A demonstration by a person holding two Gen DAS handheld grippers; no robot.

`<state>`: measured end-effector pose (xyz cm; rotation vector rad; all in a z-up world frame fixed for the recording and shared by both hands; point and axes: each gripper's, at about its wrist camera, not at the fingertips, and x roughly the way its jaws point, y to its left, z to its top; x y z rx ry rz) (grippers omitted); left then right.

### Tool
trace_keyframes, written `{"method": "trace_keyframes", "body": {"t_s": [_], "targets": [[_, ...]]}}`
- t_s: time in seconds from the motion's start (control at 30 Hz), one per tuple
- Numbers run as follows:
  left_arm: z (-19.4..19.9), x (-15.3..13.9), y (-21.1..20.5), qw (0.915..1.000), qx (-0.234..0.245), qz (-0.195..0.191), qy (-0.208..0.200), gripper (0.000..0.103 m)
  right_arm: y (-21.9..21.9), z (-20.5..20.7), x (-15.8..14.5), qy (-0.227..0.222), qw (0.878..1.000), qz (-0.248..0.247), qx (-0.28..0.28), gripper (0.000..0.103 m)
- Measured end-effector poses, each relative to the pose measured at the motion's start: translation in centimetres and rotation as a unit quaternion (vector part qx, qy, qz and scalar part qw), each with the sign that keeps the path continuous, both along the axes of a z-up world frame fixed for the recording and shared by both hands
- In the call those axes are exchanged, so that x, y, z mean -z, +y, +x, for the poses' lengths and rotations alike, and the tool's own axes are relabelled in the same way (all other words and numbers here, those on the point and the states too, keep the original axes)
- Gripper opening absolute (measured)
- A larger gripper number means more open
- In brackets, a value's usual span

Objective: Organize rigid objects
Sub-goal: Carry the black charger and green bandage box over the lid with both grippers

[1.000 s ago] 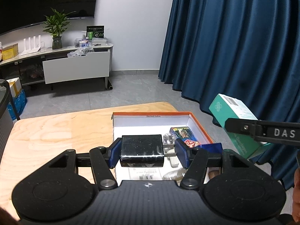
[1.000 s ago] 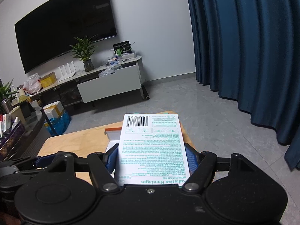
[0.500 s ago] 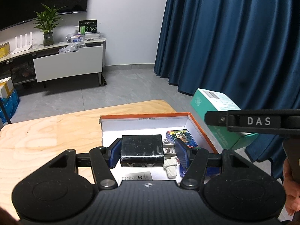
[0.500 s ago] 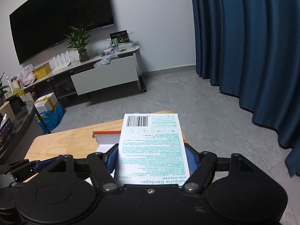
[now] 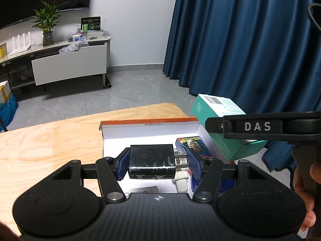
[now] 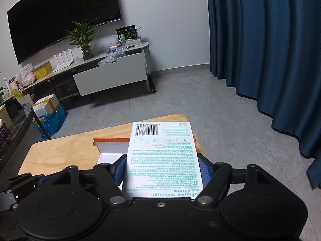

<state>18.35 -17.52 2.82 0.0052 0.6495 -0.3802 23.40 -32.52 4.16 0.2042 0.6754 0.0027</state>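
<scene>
Table: pale wood, carried the box.
Box: orange-rimmed, white inside, held a card pack.
Bandage carton: pinched by the right gripper, raised over the box's right edge.
Black adapter: clamped in the left gripper, above the box interior.

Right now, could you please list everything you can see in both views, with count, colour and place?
charger: one, black, in left gripper over the box
bandage box: one, white and teal, in right gripper
storage box: one, white inside, orange rim, on table
card pack: one, blue, inside storage box
table: one, light wood
curtain: one, dark blue, right
plant: one, green, on cabinet
television: one, black, wall
left gripper: shut
right gripper: shut
</scene>
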Motion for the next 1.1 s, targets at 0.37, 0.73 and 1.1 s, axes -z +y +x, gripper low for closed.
{"method": "trace_keyframes", "body": {"t_s": [0.37,0.73,1.1], "targets": [[0.5,0.4,0.0,1.0000,-0.001,-0.001,0.003,0.061,0.1,1.5,0.6,0.010,1.000,-0.002,-0.004,0.084],[0.9,0.6,-0.1,1.0000,0.000,-0.003,0.007,0.061,0.2,3.0,1.6,0.024,1.000,-0.004,-0.004,0.084],[1.4,0.9,-0.1,1.0000,-0.001,-0.003,0.009,0.061,0.3,3.9,2.3,0.033,0.999,-0.004,-0.002,0.084]]}}
